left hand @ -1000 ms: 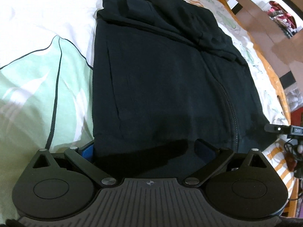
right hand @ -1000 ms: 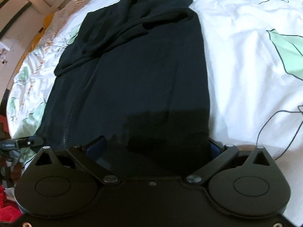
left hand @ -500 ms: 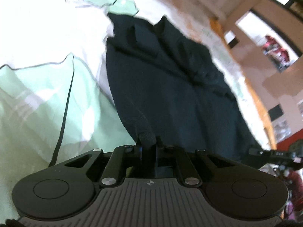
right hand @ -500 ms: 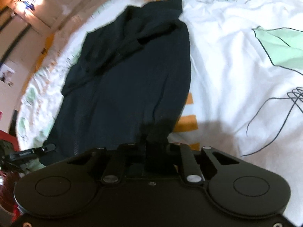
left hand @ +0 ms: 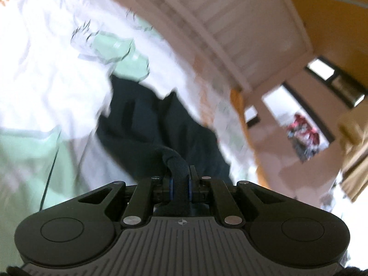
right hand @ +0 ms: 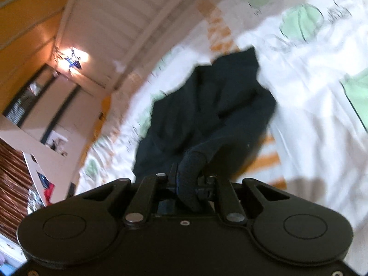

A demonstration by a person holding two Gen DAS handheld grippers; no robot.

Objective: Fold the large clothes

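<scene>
Garment position: black garment (left hand: pixel 158 124) lies on the leaf-print bedsheet (left hand: pixel 48 92), its near hem lifted clear of the sheet. Left gripper (left hand: pixel 180 185) has clamped down on one bunched hem corner; right gripper (right hand: pixel 192 181) is clamped on the other (right hand: pixel 193 161).

You have a white bedsheet (left hand: pixel 53 87) under everything, printed with pale green leaf shapes (right hand: pixel 301 20) and orange stripes (right hand: pixel 266 161). Beyond the bed stands a white slatted headboard (left hand: pixel 241 30). On the wall in your right view glows a star-shaped lamp (right hand: pixel 74 57). Far right in your left view sits a blurred pile of red things (left hand: pixel 303 133).
</scene>
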